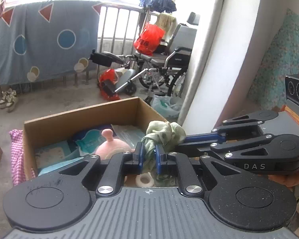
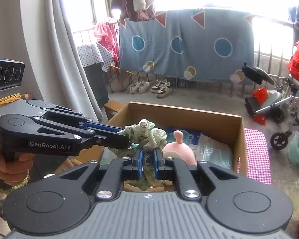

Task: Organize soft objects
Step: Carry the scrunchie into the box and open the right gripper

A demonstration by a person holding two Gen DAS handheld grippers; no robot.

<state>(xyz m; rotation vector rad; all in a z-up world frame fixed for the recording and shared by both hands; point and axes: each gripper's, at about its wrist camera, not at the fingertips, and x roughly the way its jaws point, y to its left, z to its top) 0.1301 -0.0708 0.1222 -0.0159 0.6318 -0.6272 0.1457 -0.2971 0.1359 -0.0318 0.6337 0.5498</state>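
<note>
A crumpled pale green cloth (image 1: pixel 165 132) hangs between both grippers, above the near side of an open cardboard box (image 1: pixel 79 115). My left gripper (image 1: pixel 149 155) is shut on one part of the cloth. My right gripper (image 2: pixel 148 157) is shut on another part of the same green cloth (image 2: pixel 147 133). In each wrist view the other gripper comes in from the side and bites the cloth too: the right gripper (image 1: pixel 175 141) and the left gripper (image 2: pixel 126 139). Inside the box (image 2: pixel 189 113) lie a pink plush toy (image 1: pixel 111 145) (image 2: pixel 179 147) and blue-white soft packs (image 1: pixel 89 139).
A pink checked cloth (image 2: pixel 256 155) lies beside the box on the concrete floor. A wheelchair (image 1: pixel 165 69), red bags (image 1: pixel 149 37), shoes (image 2: pixel 161 87) and a blue patterned sheet (image 2: pixel 189 43) on the railing stand behind. A white curtain (image 1: pixel 219 49) hangs close by. A tape roll (image 1: pixel 144 180) sits below.
</note>
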